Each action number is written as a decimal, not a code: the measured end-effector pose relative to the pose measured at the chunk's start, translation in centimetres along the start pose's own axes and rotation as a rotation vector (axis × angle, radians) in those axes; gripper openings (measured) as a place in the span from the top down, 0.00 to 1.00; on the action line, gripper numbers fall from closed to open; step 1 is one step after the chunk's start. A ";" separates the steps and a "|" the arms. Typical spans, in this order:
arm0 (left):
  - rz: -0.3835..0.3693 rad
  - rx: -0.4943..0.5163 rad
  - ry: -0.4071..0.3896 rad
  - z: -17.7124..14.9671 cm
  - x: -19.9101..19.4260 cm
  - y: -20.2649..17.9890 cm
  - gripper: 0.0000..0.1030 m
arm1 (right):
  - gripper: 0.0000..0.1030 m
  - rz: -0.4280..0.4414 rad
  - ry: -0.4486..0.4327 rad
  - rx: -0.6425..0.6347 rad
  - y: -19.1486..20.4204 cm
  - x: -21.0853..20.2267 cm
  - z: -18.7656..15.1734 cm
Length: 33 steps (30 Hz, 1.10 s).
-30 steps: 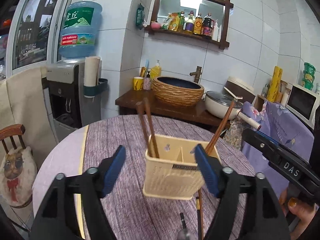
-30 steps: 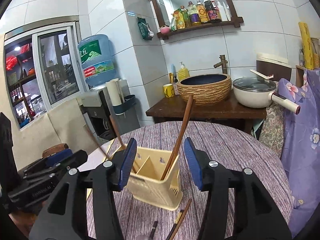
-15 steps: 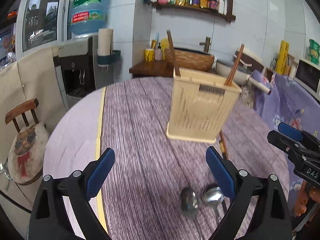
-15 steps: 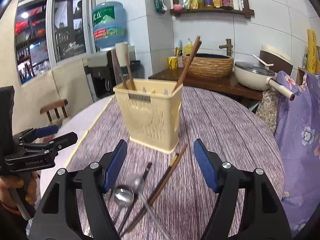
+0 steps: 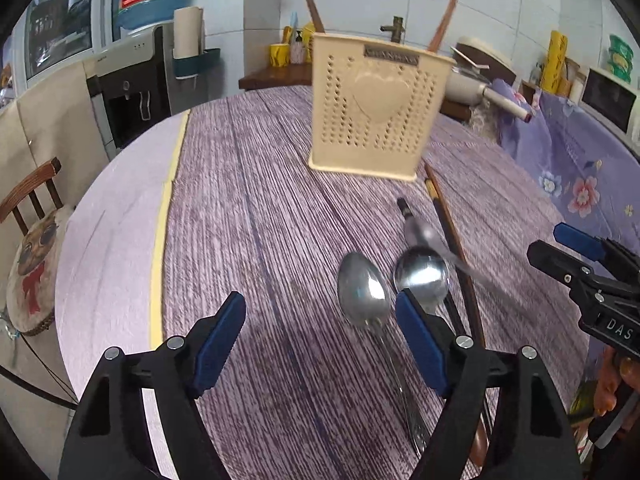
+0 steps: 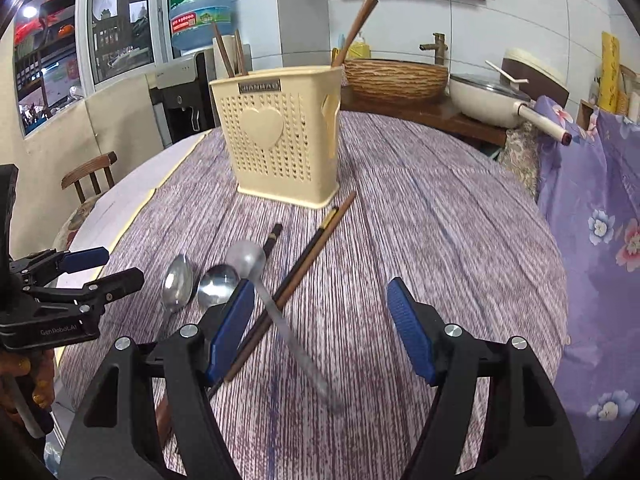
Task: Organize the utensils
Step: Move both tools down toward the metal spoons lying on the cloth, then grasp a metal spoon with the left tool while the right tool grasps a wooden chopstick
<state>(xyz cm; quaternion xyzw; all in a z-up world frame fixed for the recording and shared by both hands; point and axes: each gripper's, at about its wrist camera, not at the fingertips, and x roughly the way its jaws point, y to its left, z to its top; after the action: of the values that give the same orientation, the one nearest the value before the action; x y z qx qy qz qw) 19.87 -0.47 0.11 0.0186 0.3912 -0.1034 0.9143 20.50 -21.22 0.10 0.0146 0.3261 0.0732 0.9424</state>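
A cream utensil caddy (image 5: 374, 112) (image 6: 280, 136) stands on the round table with brown chopsticks (image 6: 354, 34) sticking out of it. In front of it lie three metal spoons (image 5: 362, 292) (image 6: 176, 282) and loose dark chopsticks (image 6: 308, 262) (image 5: 448, 224). My left gripper (image 5: 320, 340) is open and empty, low over the table just before the spoons; it also shows in the right wrist view (image 6: 92, 268). My right gripper (image 6: 320, 328) is open and empty above the spoon handle and chopsticks; it also shows in the left wrist view (image 5: 568, 248).
The table carries a purple striped cloth (image 6: 440, 240). A wooden chair (image 5: 28, 200) stands left. Behind are a water dispenser (image 5: 132, 80), a side table with a woven basin (image 6: 394, 80) and a pot (image 6: 488, 100). Purple flowered fabric (image 6: 600, 220) hangs at right.
Both grippers have pulled back from the caddy and dropped low toward the table. The spoons and loose chopsticks now lie close before the fingers.
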 end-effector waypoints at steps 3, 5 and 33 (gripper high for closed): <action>0.002 0.015 0.035 -1.0 0.8 -0.7 0.30 | 0.33 -0.013 0.014 0.018 -0.1 0.0 -0.9; 0.008 0.026 0.054 -1.4 1.3 -1.1 0.32 | 0.33 -0.011 0.015 0.028 -0.2 -0.1 -1.2; 0.089 0.024 0.118 1.2 5.0 -3.4 0.62 | 0.33 -0.017 0.028 0.075 -1.4 -0.4 -1.4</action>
<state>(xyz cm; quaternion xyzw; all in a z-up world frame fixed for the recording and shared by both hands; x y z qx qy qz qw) 23.34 -4.84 -2.50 0.0528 0.4420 -0.0660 0.8930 19.55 -22.64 -0.84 0.0461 0.3421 0.0529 0.9370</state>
